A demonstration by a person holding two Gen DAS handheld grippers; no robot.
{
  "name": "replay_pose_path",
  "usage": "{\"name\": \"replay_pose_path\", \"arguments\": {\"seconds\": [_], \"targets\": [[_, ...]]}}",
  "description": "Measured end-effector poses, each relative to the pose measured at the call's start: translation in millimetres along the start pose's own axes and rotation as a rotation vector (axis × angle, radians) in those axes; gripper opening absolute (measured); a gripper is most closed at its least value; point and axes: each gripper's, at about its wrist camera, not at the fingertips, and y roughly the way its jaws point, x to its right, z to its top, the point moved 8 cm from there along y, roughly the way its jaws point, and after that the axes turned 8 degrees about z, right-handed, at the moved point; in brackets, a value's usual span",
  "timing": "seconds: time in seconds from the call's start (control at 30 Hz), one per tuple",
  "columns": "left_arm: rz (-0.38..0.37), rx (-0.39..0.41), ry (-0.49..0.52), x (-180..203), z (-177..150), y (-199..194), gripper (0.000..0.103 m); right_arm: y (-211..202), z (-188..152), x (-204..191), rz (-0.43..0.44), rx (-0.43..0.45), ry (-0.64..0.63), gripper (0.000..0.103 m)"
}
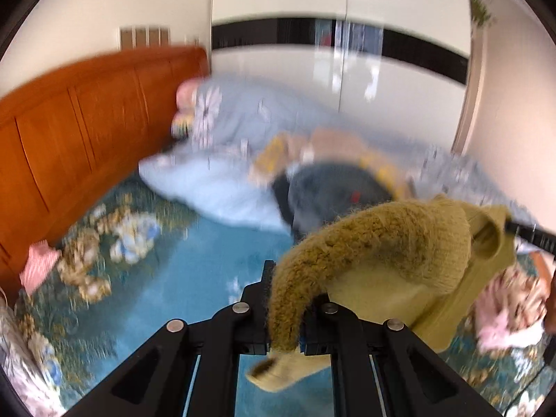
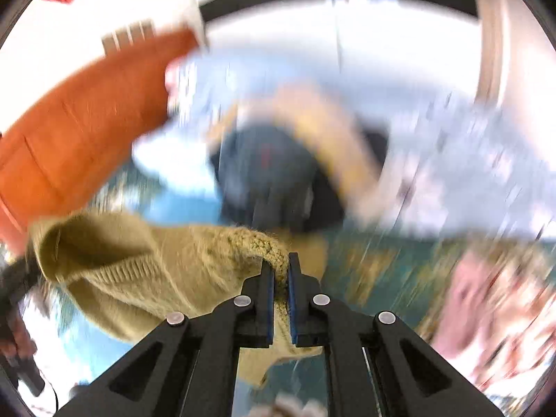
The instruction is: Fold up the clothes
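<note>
Both grippers pinch the sweater, held in the air over the bed: left gripper on a fuzzy edge, right gripper likewise. Heavy blur suggests fast motion; risk is the knit slipping from a shallow bite. No containers visible.

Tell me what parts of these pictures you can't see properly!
- Pile of clothes on the bed, both views: motion blur smears it, so separate garments cannot be told apart.
- Olive sweater, left wrist view: its lower part is hidden behind the left gripper.
- Sweater's overall shape, right wrist view: cut off behind the right gripper, whose jaws pinch it.
- Pink item, right wrist view: too blurred to name.
</note>
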Motion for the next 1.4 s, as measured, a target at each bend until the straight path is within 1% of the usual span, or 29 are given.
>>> {"name": "replay_pose_path", "arguments": {"seconds": [0.07,0.13,0.2,0.27,0.4,0.5,0.6,0.67,0.77,0.8,0.87,0.93,1.03,1.07,1.13,1.23,1.3,1.4], "targets": [[-0.014,0.072,-0.008,0,25,-25,0.011,-37,39,-7,-0.021,0.108,-0.033,0.006],[-0.028,0.142,-0.014,1,48,-52,0.011,-71,72,-14,-0.03,0.196,-0.06,0.006],[-0.039,0.198,-0.013,-1,66,-79,0.011,-104,90,-28,-0.034,0.262,-0.091,0.006],[-0.044,0.25,-0.008,-5,77,-106,0.011,-137,98,-43,-0.035,0.321,-0.129,0.006],[-0.078,0.3,-0.001,-13,86,-158,0.011,-188,103,-67,-0.025,0.398,-0.187,0.006],[-0.081,0.335,0.063,-14,93,-192,0.011,-216,99,-75,-0.01,0.429,-0.231,0.006],[-0.09,0.34,0.082,-13,99,-201,0.011,-235,99,-76,0.008,0.452,-0.25,0.006],[-0.101,0.335,0.084,-12,103,-200,0.011,-237,102,-72,0.031,0.449,-0.231,0.006],[-0.092,0.262,0.093,-3,97,-165,0.011,-224,106,-64,0.059,0.41,-0.192,0.006],[-0.091,0.212,0.093,-1,89,-145,0.011,-214,104,-61,0.062,0.379,-0.185,0.006],[-0.088,0.112,0.094,5,75,-107,0.011,-184,95,-51,0.065,0.293,-0.167,0.006],[-0.084,-0.018,0.063,6,50,-59,0.011,-145,80,-37,0.075,0.191,-0.134,0.006],[-0.086,-0.183,-0.019,1,9,1,0.011,-82,48,-9,0.104,0.043,-0.04,0.006],[-0.082,-0.221,-0.037,0,-2,14,0.011,-63,37,-1,0.111,0.001,-0.006,0.006],[-0.068,-0.284,-0.04,3,-27,35,0.011,-26,14,13,0.12,-0.086,0.055,0.006],[-0.039,-0.363,-0.032,2,-55,64,0.011,19,-14,22,0.117,-0.183,0.076,0.006],[-0.027,-0.39,-0.058,-2,-60,73,0.011,42,-21,23,0.13,-0.217,0.081,0.006],[-0.024,-0.437,-0.143,-13,-59,94,0.011,74,-19,25,0.156,-0.25,0.089,0.006]]}}
